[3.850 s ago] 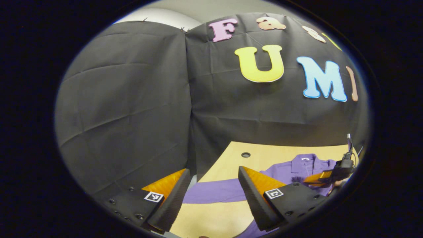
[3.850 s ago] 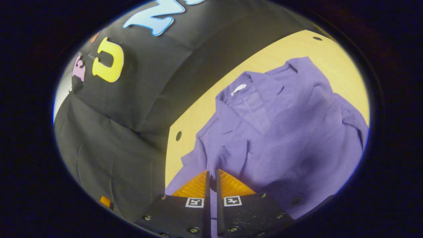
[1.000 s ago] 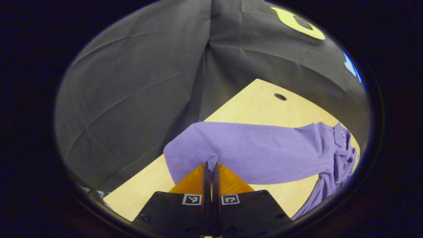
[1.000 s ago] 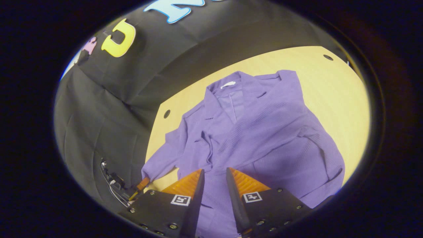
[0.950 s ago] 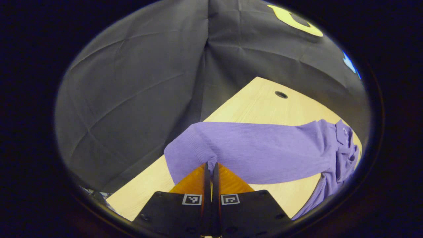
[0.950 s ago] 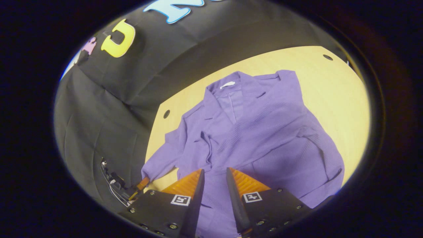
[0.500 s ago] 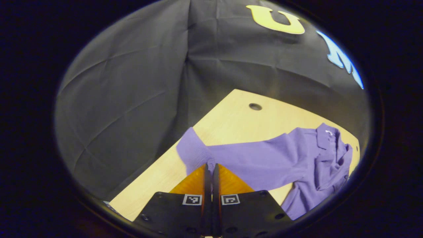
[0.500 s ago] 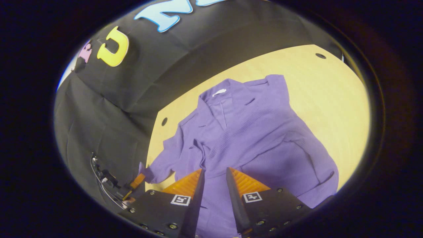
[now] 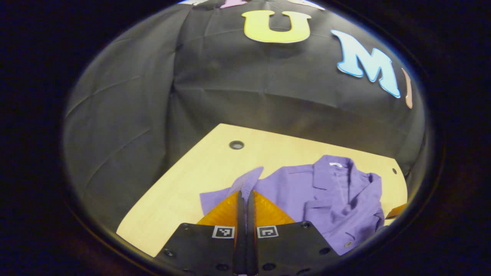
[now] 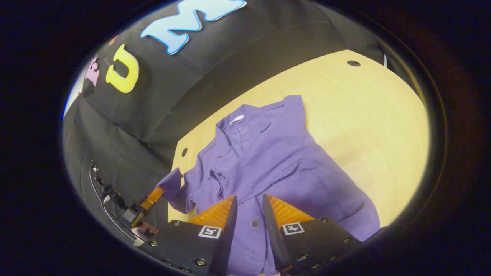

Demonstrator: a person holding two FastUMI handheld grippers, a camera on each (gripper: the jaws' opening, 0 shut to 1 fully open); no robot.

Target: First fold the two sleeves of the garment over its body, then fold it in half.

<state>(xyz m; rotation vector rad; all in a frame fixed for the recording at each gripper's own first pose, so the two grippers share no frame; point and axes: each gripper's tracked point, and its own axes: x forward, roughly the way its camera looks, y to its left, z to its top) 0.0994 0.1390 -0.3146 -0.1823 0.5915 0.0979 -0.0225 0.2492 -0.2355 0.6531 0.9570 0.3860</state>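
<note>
A purple collared garment (image 10: 264, 161) lies face up on the wooden table (image 10: 364, 115). Its right sleeve (image 10: 330, 199) is folded across the body. My left gripper (image 9: 245, 196) is shut on the cuff of the left sleeve (image 9: 245, 183), lifted beside the garment (image 9: 330, 195), whose collar points to the far wall. In the right gripper view that same left gripper (image 10: 147, 199) holds the cuff (image 10: 170, 184) at the garment's left side. My right gripper (image 10: 249, 201) hovers over the lower front by a button (image 10: 254, 223), open by a narrow gap, holding nothing.
The table has round cable holes (image 9: 236, 145) (image 10: 353, 63) near its far corners. Black cloth walls close in the back and left sides. Bare wood (image 9: 184, 184) lies left of the garment and wide bare wood right of it. A hand (image 10: 144, 229) and cables show at the left.
My left gripper has swung the held sleeve from stretched out sideways in toward the garment's body. The right gripper has stayed open and drawn back slightly over the lower front.
</note>
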